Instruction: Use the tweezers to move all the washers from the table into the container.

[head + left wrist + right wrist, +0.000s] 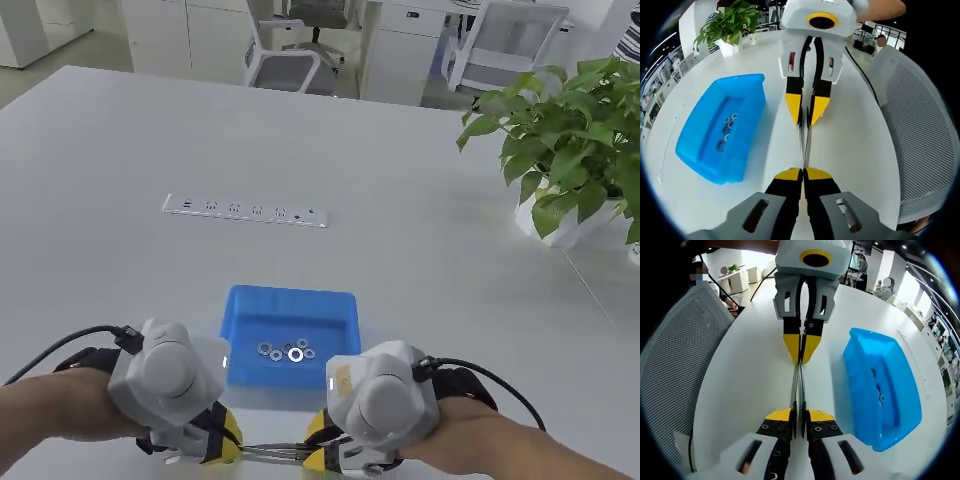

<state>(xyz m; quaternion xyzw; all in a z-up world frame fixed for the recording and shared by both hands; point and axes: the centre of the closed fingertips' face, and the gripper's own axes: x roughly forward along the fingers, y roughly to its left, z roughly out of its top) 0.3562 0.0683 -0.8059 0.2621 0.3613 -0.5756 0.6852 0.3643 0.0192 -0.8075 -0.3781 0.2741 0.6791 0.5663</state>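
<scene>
Metal tweezers (275, 455) lie level just above the table's near edge, held at both ends. My left gripper (232, 447) is shut on one end and my right gripper (315, 456) is shut on the other. In the left gripper view my yellow jaw tips (802, 175) pinch the tweezers (805, 142), and the right gripper (806, 107) faces me. The right gripper view mirrors this: my tips (799, 415), the tweezers (798, 385), the left gripper (802, 347). Just beyond stands the blue container (290, 296) with several washers (287, 351) inside.
A white power strip (245, 211) lies mid-table past the container. A potted plant (570, 140) stands at the right. Office chairs (285, 60) and cabinets sit behind the table. A mesh chair (920, 125) is close behind the near edge.
</scene>
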